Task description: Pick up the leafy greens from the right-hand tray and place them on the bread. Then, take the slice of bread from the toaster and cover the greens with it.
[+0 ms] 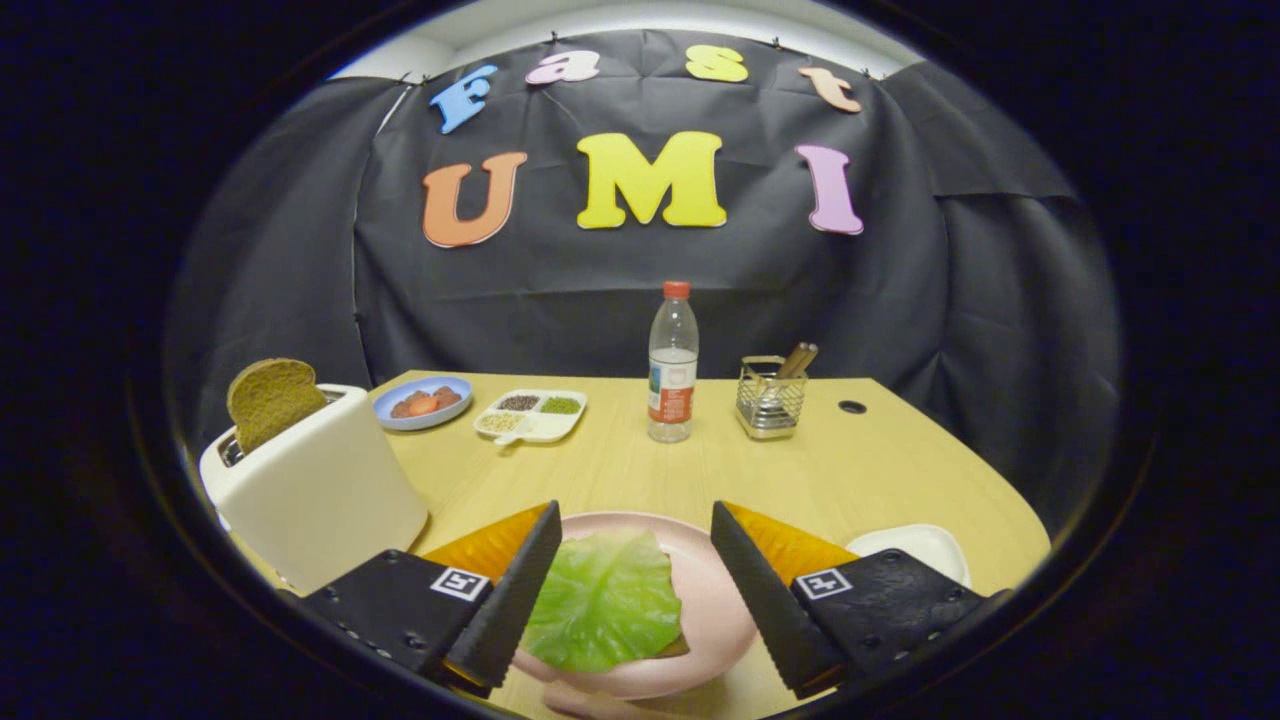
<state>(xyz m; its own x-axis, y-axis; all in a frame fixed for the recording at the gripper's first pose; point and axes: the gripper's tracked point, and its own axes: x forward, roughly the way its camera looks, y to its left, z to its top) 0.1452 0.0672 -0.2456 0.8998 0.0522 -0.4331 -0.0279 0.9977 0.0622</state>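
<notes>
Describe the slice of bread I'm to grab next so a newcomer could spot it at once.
Start at the white toaster standing on the wooden table, left of the open gripper and the pink plate that holds the green leaf. The bread slice sticks up out of the toaster's top slot. It is the only brown, round-topped thing standing upright there.

The gripper [635,590] is held with its jaws spread wide and nothing clamped between them. Two black fingers [505,610] with ribbed inner pads are seen angled outward from each other, each backed by an orange wedge and mounted on a black block carrying a square marker. No contact with anything is made by either finger.
</notes>
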